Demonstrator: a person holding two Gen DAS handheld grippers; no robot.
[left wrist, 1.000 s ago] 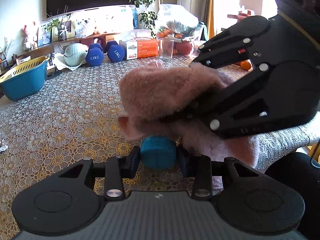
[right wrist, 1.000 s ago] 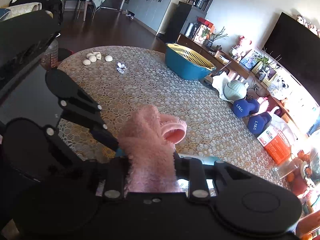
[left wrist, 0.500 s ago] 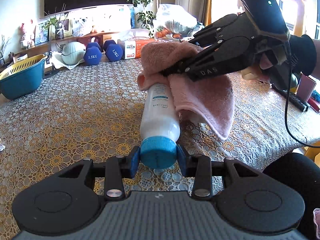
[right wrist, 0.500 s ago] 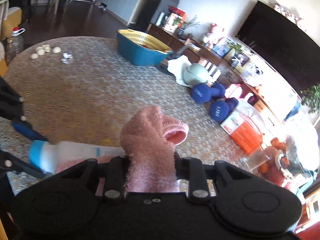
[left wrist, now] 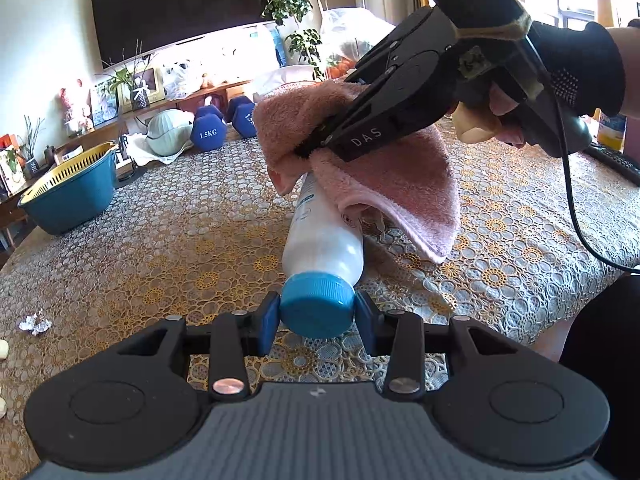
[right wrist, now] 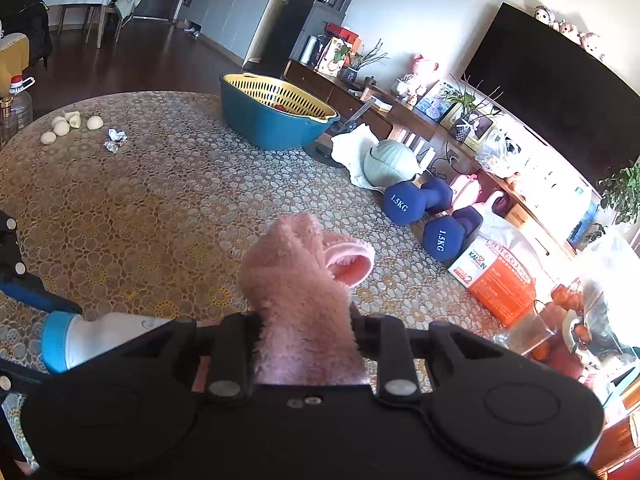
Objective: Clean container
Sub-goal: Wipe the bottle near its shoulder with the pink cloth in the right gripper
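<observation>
The white plastic bottle with the blue ribbed screw cap (left wrist: 322, 236) lies on its side over the lace-patterned cloth of the counter (left wrist: 160, 248), cap end toward the left hand-held gripper (left wrist: 317, 322), whose blue-padded fingers (left wrist: 267, 322) are clenched on either side of the cap and steady it. The right hand-held gripper (left wrist: 310, 146) is clamped on a fluffy pink terry cloth (left wrist: 384, 172), gripped in a bunch; the free part of the cloth drapes over the far half of the bottle and down its right flank to the counter. Judged from this, wiping is under way: the cloth sits on the upper body, away from the cap. The near shoulder of the bottle and the cap are uncovered, and whether they are already clean cannot be told; no dirt or residue is visible on the exposed white surface. The underside resting toward the counter is hidden. Remaining work, as far as can be judged, is the near section, the cap and the underside, which would require the bottle to be rolled in the left grip. The blue basin with the yellow strainer insert (right wrist: 276, 120) stands well apart and plays no part.
</observation>
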